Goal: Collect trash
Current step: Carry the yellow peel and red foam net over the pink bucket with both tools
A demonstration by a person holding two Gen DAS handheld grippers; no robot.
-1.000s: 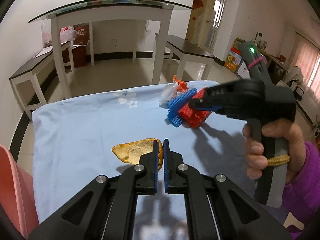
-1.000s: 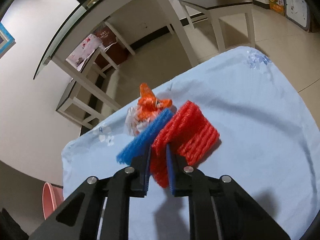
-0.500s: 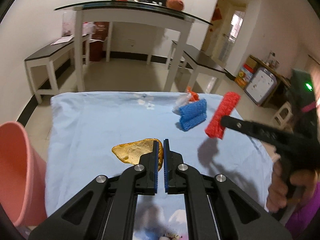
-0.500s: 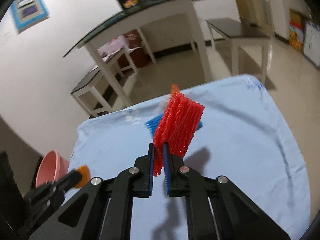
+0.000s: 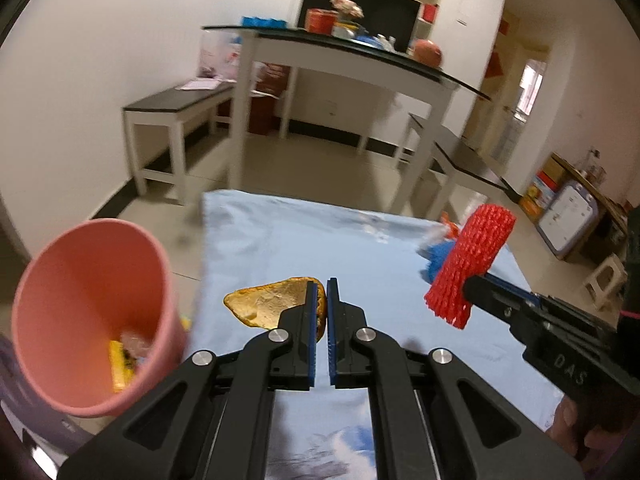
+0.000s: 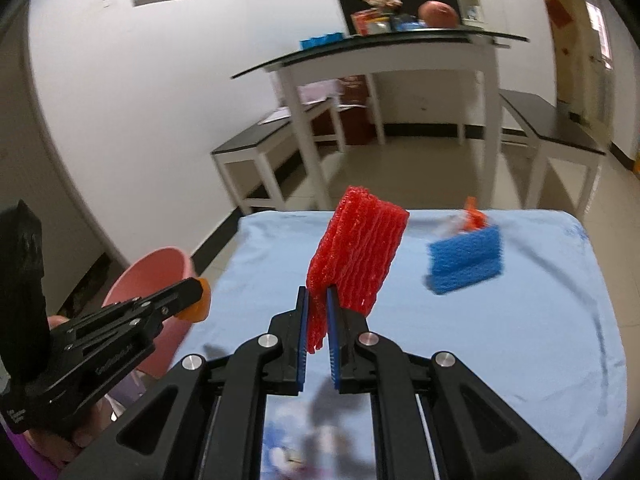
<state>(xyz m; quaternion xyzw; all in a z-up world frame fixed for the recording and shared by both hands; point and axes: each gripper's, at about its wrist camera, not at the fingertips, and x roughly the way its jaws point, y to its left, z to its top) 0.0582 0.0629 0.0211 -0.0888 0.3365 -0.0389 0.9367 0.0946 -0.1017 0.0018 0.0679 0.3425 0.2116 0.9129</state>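
My left gripper (image 5: 322,292) is shut on an orange-yellow peel (image 5: 268,306) and holds it above the blue cloth, beside the pink bin (image 5: 86,316). My right gripper (image 6: 316,300) is shut on a red foam net (image 6: 356,256) and holds it up over the cloth; the net also shows in the left wrist view (image 5: 468,268). A blue foam net (image 6: 464,264) and an orange-white wrapper (image 6: 470,220) lie on the cloth at the far right. The bin (image 6: 148,284) holds some yellow trash (image 5: 120,364).
The table with the light blue cloth (image 6: 520,340) stands in a room. A glass-topped white table (image 5: 344,60) and dark benches (image 5: 176,104) stand behind it. The bin stands off the cloth's left edge. Boxes and a stool (image 5: 604,280) are at the right.
My right gripper has lifted the red net off the blue one and carried it left. My left gripper has swung left with the peel, and the pink bin has come into view.
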